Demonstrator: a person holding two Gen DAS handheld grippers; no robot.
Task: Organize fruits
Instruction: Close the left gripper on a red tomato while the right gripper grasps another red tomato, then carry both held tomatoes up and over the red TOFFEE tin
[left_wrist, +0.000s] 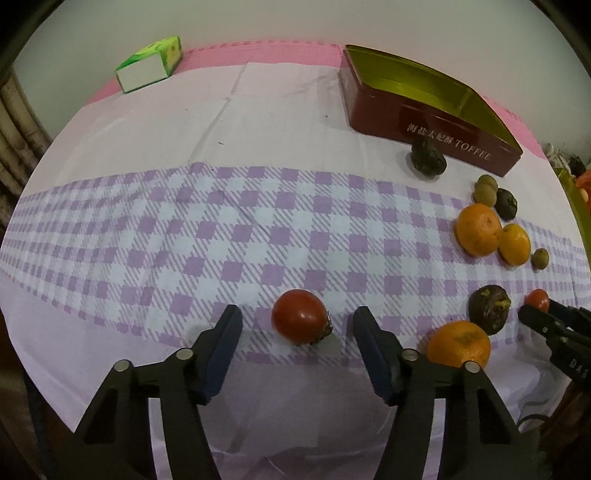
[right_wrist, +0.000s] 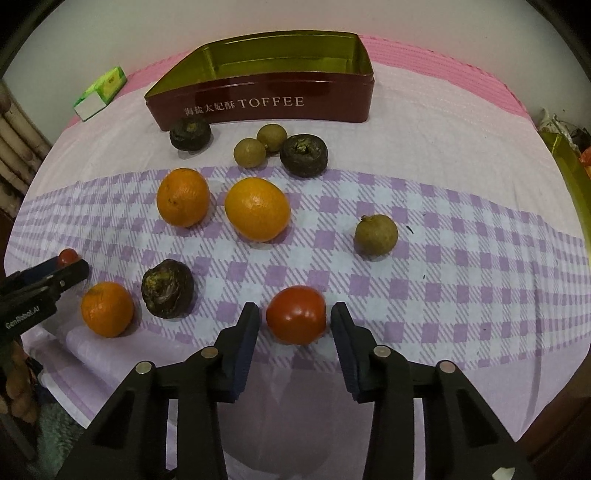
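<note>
your checked cloth (left_wrist: 229, 236) fills most of both frames. the red toffee tin (right_wrist: 266, 103) stands open at the top centre of the right wrist view, and at upper right in the left wrist view. your left gripper (left_wrist: 297, 323) is spread wide at the bottom centre of its frame, with one tomato (left_wrist: 300, 316) between its fingers, touching neither. your right gripper (right_wrist: 294, 319) is also spread, and a second tomato (right_wrist: 296, 314) sits between its fingers; the right finger is just beside it, contact i cannot tell. three oranges (right_wrist: 257, 208) lie left of centre. dark fruits (right_wrist: 167, 288) and small brown fruits (right_wrist: 376, 235) lie near them. a green box (left_wrist: 149, 64) is at upper left.
</note>
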